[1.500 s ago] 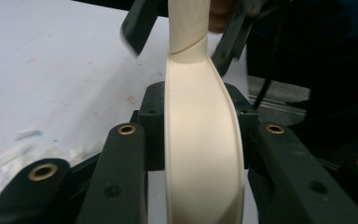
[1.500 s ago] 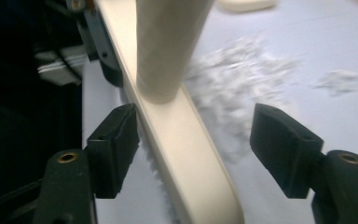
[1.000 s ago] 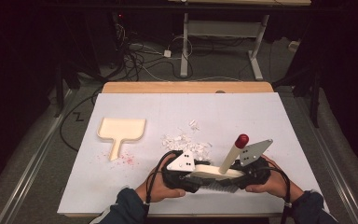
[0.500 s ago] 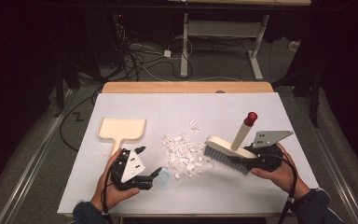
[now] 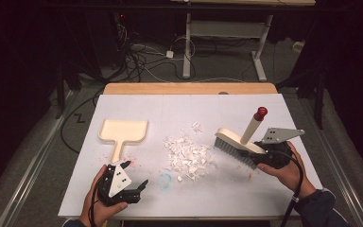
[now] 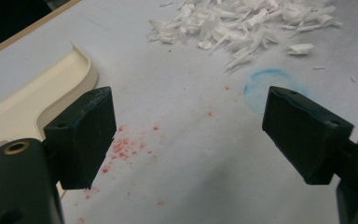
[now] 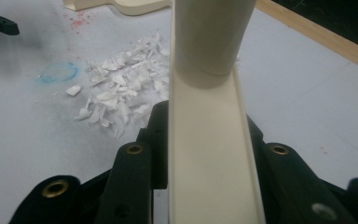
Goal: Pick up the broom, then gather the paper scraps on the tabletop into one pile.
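The white table took up most of the scene, its far edge backed by a wooden strip. Broad bare room lay along the near side and far right, enough for a sweep. The cream dustpan lay flat at the left, mouth facing far and handle pointing near, presumably so it could be picked up by that handle. To the right, the brush stood with its bristles on the table just right of the scraps, probably set to push them leftward toward the pan. The right gripper was clamped on the brush's cream back, its jaws tight either side of it in the right gripper view. The left gripper hung empty near the pan's handle; its jaws had just been opening and stood wide apart with nothing between them. The white paper scraps lay heaped at the middle, well clear of every edge. A small blue ring mark sat nearer.
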Action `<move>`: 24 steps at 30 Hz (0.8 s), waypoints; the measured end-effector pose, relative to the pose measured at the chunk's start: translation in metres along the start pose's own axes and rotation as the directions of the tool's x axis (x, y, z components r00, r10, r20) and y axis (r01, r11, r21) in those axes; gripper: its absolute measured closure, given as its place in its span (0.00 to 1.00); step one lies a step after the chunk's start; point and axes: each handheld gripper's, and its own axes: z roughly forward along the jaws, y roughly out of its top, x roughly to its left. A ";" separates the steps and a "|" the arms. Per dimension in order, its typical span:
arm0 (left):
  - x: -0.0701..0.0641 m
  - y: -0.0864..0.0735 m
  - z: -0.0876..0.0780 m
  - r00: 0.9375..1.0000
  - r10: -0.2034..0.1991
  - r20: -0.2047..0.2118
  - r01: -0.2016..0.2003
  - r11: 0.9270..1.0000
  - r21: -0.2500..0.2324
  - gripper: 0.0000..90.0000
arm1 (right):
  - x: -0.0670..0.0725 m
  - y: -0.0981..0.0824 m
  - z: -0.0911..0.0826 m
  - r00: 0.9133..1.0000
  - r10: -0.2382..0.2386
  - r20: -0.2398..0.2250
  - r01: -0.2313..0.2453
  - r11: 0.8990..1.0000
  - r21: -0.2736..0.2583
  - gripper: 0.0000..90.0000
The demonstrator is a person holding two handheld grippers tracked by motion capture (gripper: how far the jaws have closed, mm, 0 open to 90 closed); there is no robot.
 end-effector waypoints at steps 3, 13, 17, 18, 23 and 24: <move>0.000 -0.001 0.003 1.000 0.011 -0.001 -0.011 1.000 0.012 0.18 | -0.002 -0.001 -0.001 1.000 0.010 0.016 -0.010 1.000 0.000 0.76; 0.003 -0.004 0.005 1.000 0.023 -0.021 -0.022 0.999 0.030 0.18 | -0.013 -0.005 -0.006 0.994 0.041 0.103 -0.040 0.999 -0.004 0.76; 0.004 -0.005 0.006 1.000 0.017 -0.018 -0.016 1.000 0.026 0.18 | -0.019 -0.006 -0.003 0.988 0.045 0.150 -0.046 0.999 0.004 0.76; 0.004 -0.005 0.005 1.000 0.013 -0.021 -0.013 1.000 0.026 0.18 | -0.022 -0.006 -0.002 0.986 0.047 0.161 -0.049 0.999 0.006 0.76; 0.004 -0.005 0.005 1.000 0.013 -0.024 -0.012 0.999 0.032 0.18 | -0.037 0.001 0.023 0.970 0.007 0.245 -0.014 1.000 0.026 0.76; 0.002 -0.004 0.005 0.999 0.024 -0.027 -0.023 0.999 0.027 0.18 | -0.040 0.003 0.030 0.967 -0.005 0.253 -0.005 0.999 0.041 0.76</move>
